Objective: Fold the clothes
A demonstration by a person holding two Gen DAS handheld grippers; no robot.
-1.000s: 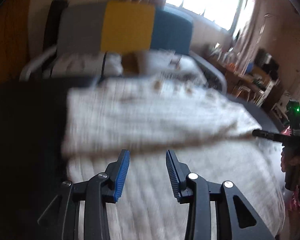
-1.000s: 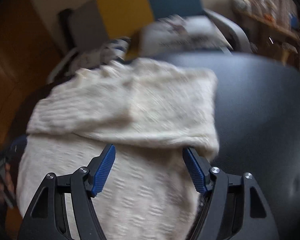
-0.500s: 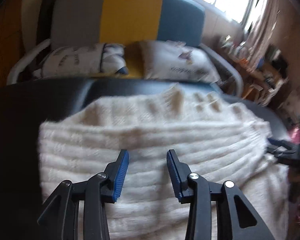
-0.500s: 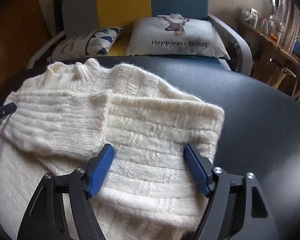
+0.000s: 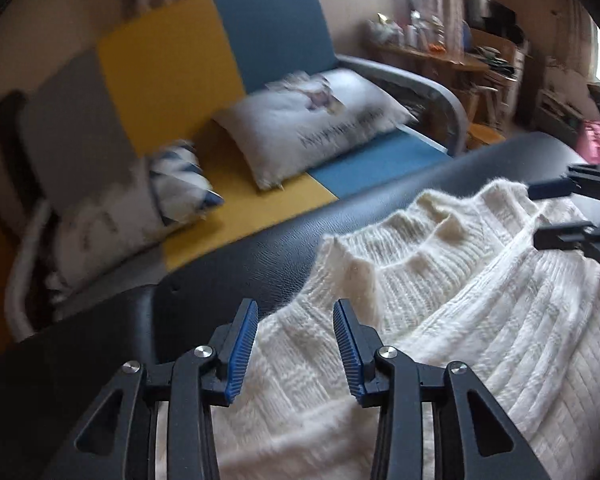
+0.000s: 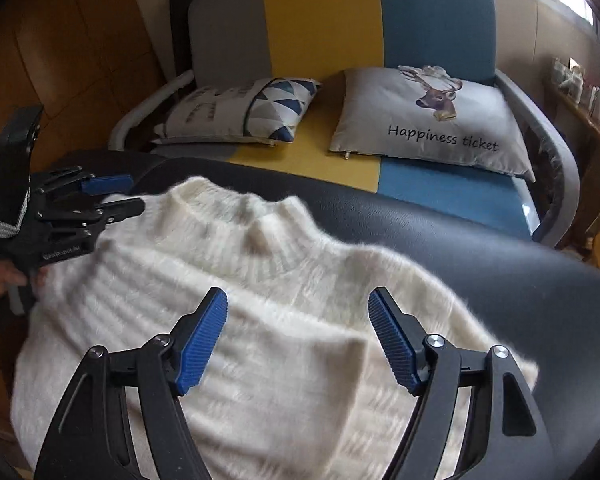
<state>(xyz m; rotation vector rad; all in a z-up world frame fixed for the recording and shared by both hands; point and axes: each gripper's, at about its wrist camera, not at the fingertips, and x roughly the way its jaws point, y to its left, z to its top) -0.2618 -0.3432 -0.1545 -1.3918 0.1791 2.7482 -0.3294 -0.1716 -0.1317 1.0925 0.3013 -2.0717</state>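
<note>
We have the cream knit sweater (image 6: 284, 320) lying flat on the black padded counter (image 6: 500, 264), neckline toward the sofa (image 6: 324, 20) with its two cushions, and at least one part already turned in across the body. Our left claw (image 5: 296, 344) hangs over the shoulder at the sweater's left edge, just short of the collar (image 5: 384, 256), jaws apart with nothing pinched between them. Our right claw (image 6: 298, 332) sits above the middle of the body, jaws spread wider and equally empty; the knit merely shows through the gap.

We judge the step in hand to be taking a fresh grip near the shoulders for the next fold. To do it well, we should bring each claw down at matching points either side of the collar, so that the fold line runs straight. The knit looks thick and fluffy, so we want the blue pads (image 6: 202, 340) to bite through every layer at the edge, not just the top fuzz, or the lower layer will stay behind and bunch. We should close both claws together, lift only a little, and carry the cloth evenly, since a loose knit stretches when one side leads.
</note>
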